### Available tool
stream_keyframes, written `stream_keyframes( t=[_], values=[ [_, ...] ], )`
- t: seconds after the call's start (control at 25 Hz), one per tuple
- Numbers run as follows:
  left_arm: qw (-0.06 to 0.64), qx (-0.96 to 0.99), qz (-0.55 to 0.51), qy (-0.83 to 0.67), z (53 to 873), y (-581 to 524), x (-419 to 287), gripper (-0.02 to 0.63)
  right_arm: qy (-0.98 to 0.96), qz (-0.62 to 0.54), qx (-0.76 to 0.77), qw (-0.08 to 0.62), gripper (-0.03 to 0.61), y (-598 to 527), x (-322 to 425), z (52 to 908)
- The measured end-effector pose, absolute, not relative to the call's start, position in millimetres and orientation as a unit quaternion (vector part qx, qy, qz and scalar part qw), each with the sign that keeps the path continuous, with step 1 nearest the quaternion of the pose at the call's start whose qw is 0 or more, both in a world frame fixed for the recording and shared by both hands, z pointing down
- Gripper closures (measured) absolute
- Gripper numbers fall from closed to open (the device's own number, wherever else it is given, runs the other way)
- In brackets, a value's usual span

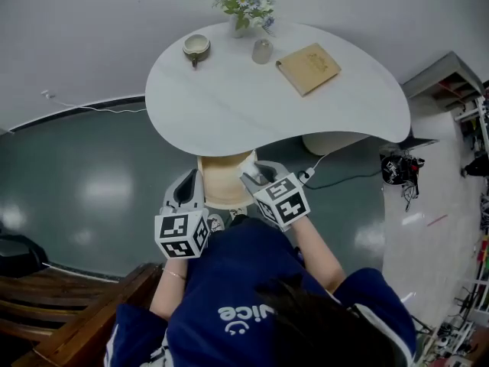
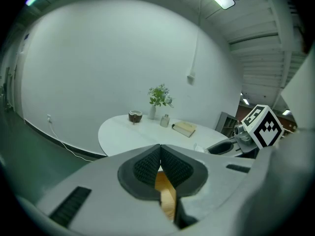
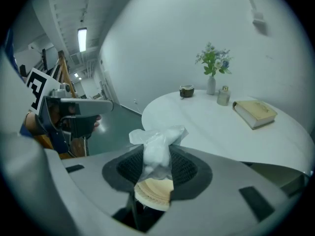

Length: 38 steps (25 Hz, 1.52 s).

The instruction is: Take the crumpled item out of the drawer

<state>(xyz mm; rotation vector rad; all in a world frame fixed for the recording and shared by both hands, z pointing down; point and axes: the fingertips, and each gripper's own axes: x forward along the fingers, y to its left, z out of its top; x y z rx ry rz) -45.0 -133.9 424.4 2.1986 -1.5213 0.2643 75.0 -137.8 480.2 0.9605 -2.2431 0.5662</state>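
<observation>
The crumpled white item (image 3: 157, 146) sticks up between the jaws of my right gripper (image 3: 156, 167), which is shut on it. In the head view the right gripper (image 1: 254, 177) sits at the near edge of the white table (image 1: 229, 105), just right of a light wooden drawer unit (image 1: 223, 180) under the tabletop. My left gripper (image 1: 188, 183) hangs to the left of that unit. Its ribbed pads (image 2: 147, 163) meet with nothing between them, and light wood (image 2: 167, 194) shows below them. The drawer's inside is hidden.
On the table stand a cup (image 1: 196, 47), a vase of flowers (image 1: 246, 6), a small glass (image 1: 262, 50) and a tan book (image 1: 308, 68). A wooden bench (image 1: 69, 312) is at the lower left. Shelving and cables (image 1: 401, 167) crowd the right side.
</observation>
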Motion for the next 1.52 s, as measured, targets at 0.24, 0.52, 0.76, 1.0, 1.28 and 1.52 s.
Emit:
stream_keyframes(
  t=[0.24, 0.52, 0.76, 1.0, 1.28, 1.52],
  values=[
    [0.197, 0.802, 0.064, -0.560, 394.7, -142.8, -45.2, 0.610, -0.856, 0.174, 0.415, 0.256, 0.431, -147.1, 81.5, 438.8],
    [0.146, 0.818, 0.045, -0.555, 358.2, -148.3, -47.2, 0.610, -0.851, 0.125, 0.475, 0.183, 0.430, -155.3, 93.1, 384.8],
    [0.125, 0.821, 0.025, -0.556, 336.5, -147.6, -50.7, 0.610, -0.849, 0.072, 0.510, 0.119, 0.430, -157.2, 96.9, 338.9],
    [0.101, 0.819, 0.005, -0.564, 317.4, -145.8, -57.4, 0.611, -0.843, 0.034, 0.532, 0.064, 0.430, -156.4, 100.1, 303.4],
    [0.074, 0.823, -0.010, -0.563, 298.7, -149.8, -57.1, 0.610, -0.840, 0.002, 0.541, 0.038, 0.433, -155.5, 100.1, 282.4],
    [0.054, 0.835, -0.027, -0.547, 287.3, -148.8, -51.3, 0.610, -0.839, -0.010, 0.543, 0.037, 0.434, -154.8, 98.6, 280.6]
  ],
)
